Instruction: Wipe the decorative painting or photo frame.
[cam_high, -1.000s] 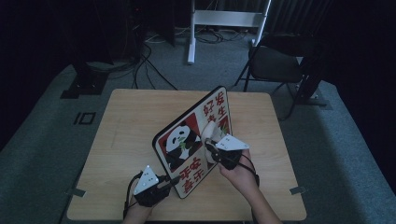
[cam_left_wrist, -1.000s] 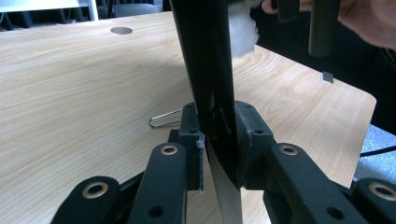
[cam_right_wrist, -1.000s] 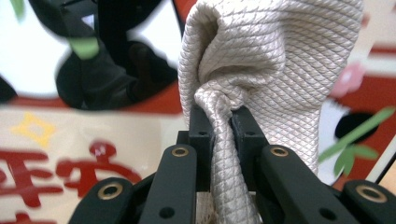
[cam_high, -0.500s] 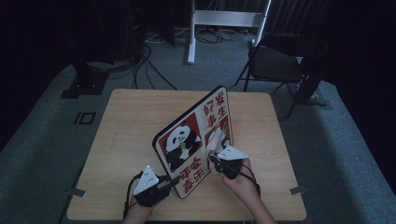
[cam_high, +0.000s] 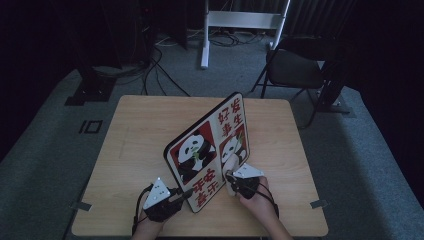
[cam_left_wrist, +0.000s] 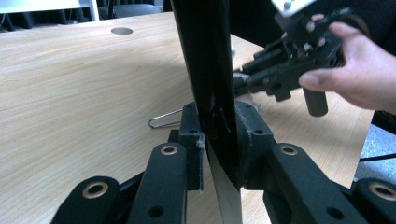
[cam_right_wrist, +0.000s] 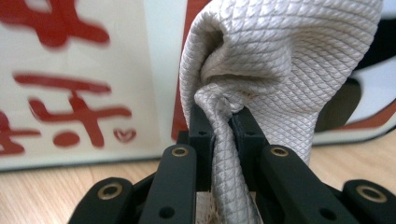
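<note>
While the board (cam_high: 207, 150) stands on edge on the table (cam_high: 135, 135), tilted and running diagonally from the near middle toward the far right, the work in hand looks like wiping its printed face with the cloth (cam_right_wrist: 261, 70). The board shows two pandas and red characters on a white ground. At its near lower edge the left gripper (cam_high: 181, 195) has its jaws closed on the board's thin edge, seen dark and upright between the pads in the left gripper view (cam_left_wrist: 212, 126). On the board's right side, low down by the second panda, the right gripper (cam_high: 232, 180) has its jaws clamped on a bunched fold of the cloth, which presses against the board's face. A bent wire clip (cam_left_wrist: 163, 121) lies on the table just behind the board's left side.

The main risk, as I judge it, is the board itself: it is held at one edge only, so a firm push from the cloth could swing it about that grip or slide its foot along the table. The cloth could also slip from the pads if it drags on the surface.
</note>
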